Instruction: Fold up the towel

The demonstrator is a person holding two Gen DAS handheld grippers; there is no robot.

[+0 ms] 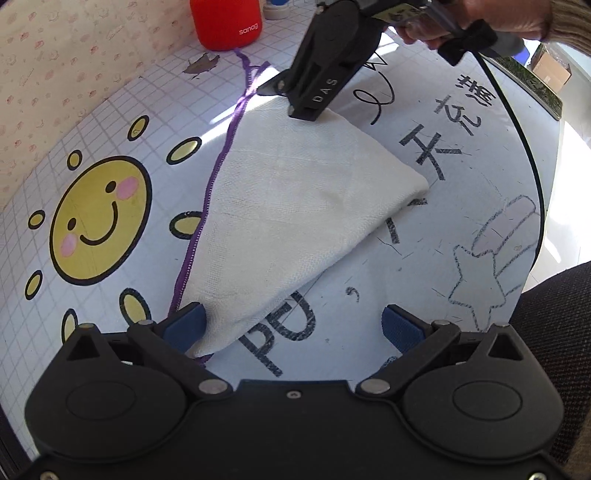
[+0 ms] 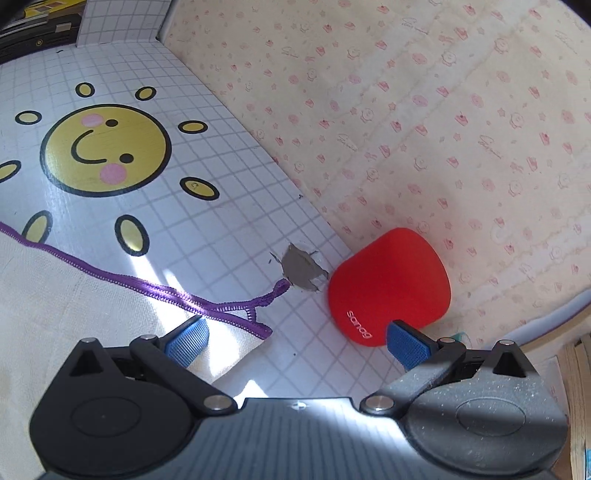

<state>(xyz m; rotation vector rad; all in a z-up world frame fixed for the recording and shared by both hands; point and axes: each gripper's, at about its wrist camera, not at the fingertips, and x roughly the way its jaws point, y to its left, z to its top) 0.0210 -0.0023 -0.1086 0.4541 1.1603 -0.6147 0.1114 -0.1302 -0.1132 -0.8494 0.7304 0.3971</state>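
A white towel (image 1: 295,206) with a purple hem lies folded on the printed table mat. My left gripper (image 1: 293,328) is open at its near corner, the left pad (image 1: 184,326) touching the cloth. My right gripper (image 1: 295,99) stands on the towel's far corner. In the right wrist view that gripper (image 2: 297,341) is open, its left pad (image 2: 186,341) over the towel's corner (image 2: 236,332), and the purple hanging loop (image 2: 273,291) lies on the mat beyond.
A red speaker (image 2: 388,284) stands by the patterned wall (image 2: 406,110), also in the left wrist view (image 1: 227,22). A torn patch (image 2: 301,271) marks the mat (image 2: 221,229). The table's rounded edge (image 1: 532,177) runs at the right, with a dark chair seat (image 1: 554,325) beyond.
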